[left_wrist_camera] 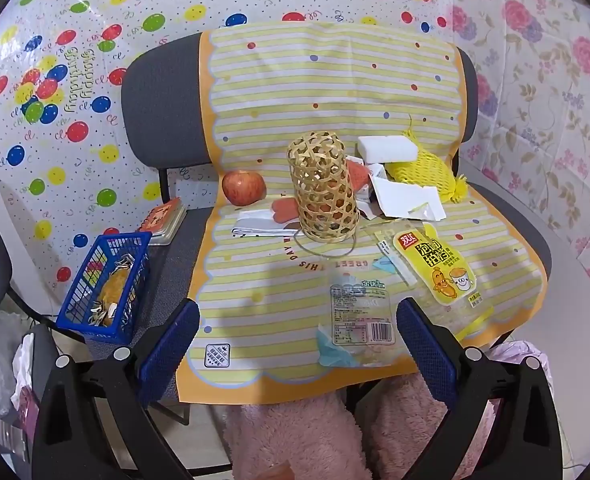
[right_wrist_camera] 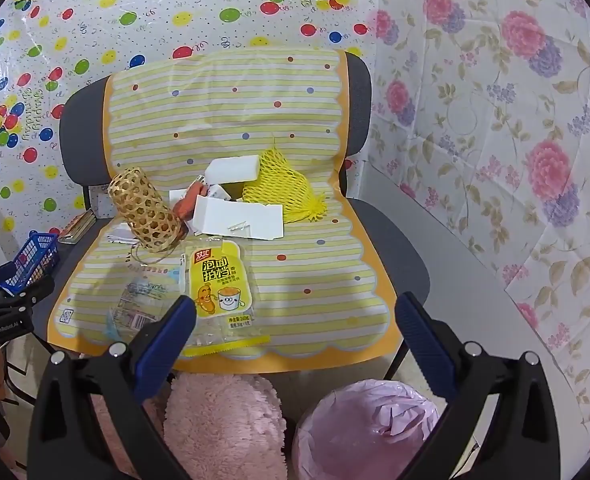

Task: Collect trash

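A red apple (left_wrist_camera: 243, 187) is sitting at the back left of the striped yellow mat (left_wrist_camera: 335, 92), which is draping over a gray chair (left_wrist_camera: 163, 100). A woven bamboo basket (left_wrist_camera: 322, 188) is standing mouth-down near the middle of the mat. A small notebook (left_wrist_camera: 163, 220) is lying on the bare seat, left of the mat. Balloon-print (left_wrist_camera: 75, 80) and floral sheets (right_wrist_camera: 515, 120) are hanging behind.

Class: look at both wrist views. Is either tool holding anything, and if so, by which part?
Nothing is held. The left tool and right tool both stand open above the chair's striped mat, with no wrapper between their fingers.
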### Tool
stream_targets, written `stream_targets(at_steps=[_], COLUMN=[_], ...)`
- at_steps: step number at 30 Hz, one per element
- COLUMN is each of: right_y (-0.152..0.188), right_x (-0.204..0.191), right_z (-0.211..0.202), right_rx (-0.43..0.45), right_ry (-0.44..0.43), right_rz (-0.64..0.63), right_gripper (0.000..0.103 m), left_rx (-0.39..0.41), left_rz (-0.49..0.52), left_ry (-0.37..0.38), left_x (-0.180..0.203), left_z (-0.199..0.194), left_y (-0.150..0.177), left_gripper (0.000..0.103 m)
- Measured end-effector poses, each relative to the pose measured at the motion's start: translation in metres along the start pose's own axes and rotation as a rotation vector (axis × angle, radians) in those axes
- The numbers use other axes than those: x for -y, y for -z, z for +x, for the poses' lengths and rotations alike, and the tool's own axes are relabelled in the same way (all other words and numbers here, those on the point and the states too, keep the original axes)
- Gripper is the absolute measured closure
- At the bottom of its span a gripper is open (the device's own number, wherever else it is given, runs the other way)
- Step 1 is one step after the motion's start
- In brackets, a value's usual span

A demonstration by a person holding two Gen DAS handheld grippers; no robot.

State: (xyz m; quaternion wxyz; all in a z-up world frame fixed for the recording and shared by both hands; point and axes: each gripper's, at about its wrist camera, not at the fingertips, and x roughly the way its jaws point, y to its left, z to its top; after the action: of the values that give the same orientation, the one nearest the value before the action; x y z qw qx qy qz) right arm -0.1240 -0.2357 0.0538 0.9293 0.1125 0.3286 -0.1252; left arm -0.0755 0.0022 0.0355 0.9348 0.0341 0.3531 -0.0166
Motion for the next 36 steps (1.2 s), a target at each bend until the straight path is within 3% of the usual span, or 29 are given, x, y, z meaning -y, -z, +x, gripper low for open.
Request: stream_targets(at_steps=[36], right_y=[0.0038], right_x=[0.0015], right_z=[0.0029], right_rx=[-0.004], right_ry=[-0.005], right_rz=[0.004], right_gripper=[0.006], left_rx=[-0.001], left_rz=[0.003], left_ry=[-0.005], left_x=[0.0012], left_z=[0.0026], left_y=[0.0036], left_gripper=[0.006])
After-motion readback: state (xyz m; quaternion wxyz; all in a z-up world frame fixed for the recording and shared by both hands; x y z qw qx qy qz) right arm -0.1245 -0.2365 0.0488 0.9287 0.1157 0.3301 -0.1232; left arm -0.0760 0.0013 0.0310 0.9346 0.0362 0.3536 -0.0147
